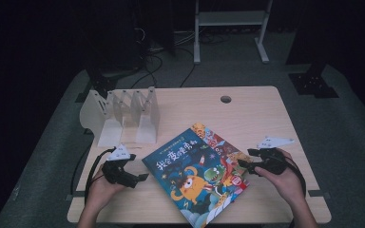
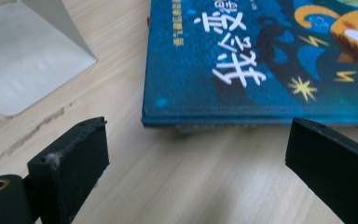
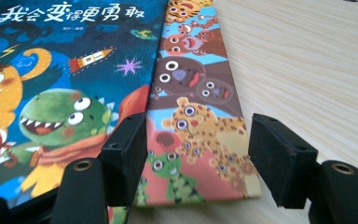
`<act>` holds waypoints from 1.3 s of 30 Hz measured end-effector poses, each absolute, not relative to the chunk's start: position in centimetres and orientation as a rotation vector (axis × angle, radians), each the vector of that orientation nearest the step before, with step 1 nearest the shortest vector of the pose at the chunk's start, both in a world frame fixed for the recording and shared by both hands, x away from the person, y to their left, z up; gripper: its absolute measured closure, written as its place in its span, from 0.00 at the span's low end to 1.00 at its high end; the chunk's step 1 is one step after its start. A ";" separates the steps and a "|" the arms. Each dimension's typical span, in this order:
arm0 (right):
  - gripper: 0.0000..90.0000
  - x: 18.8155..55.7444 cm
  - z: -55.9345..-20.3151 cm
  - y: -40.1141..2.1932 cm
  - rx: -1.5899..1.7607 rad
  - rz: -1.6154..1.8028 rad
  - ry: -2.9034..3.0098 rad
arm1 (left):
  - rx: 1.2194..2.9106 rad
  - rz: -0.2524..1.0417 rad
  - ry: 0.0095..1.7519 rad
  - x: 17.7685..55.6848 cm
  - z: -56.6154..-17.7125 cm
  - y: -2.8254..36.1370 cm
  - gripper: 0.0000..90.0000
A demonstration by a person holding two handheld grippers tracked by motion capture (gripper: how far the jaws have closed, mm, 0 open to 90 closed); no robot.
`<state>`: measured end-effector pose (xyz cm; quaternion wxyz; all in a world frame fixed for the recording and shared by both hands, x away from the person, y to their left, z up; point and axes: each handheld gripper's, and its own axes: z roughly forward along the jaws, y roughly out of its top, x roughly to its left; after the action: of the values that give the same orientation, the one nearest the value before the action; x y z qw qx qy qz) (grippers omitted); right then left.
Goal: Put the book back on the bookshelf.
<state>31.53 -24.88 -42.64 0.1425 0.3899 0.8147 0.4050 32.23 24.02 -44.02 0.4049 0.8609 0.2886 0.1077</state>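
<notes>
Right gripper view: second book (image 3: pixel 200 126) under blue book (image 3: pixel 74 70); right gripper (image 3: pixel 191 161) fingers apart astride it, left gripper (image 2: pixel 196 154) fingers wide, empty

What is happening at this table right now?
A person works at a wooden table with a gripper in each hand. Two picture books lie stacked in front of them: a blue book on top of a second book with cartoon animals, which sticks out on one side. The right gripper, jaws open, straddles that exposed strip. The left gripper is open too and sits just short of the blue book's corner, holding nothing. A white book rack stands behind, with nothing in it.
</notes>
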 end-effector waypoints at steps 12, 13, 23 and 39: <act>0.39 29.3 -43.2 -26.7 1.140 1.152 2.355 | 2.170 0.213 0.696 33.5 -43.9 22.8 0.06; 0.39 29.3 -43.2 -26.7 1.140 1.152 2.355 | 2.170 0.213 0.696 33.5 -43.9 22.8 0.06; 0.38 27.9 -43.7 -27.5 1.128 1.158 2.369 | 2.193 0.175 0.673 34.1 -44.4 21.3 0.06; 0.35 26.5 -45.0 -27.2 1.100 1.116 2.438 | 2.204 0.168 0.691 34.1 -44.8 21.0 0.03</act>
<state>26.52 -27.21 -45.01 0.1215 0.3767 0.8351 0.3821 34.12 21.00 -44.82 0.4012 0.8718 0.2732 0.0665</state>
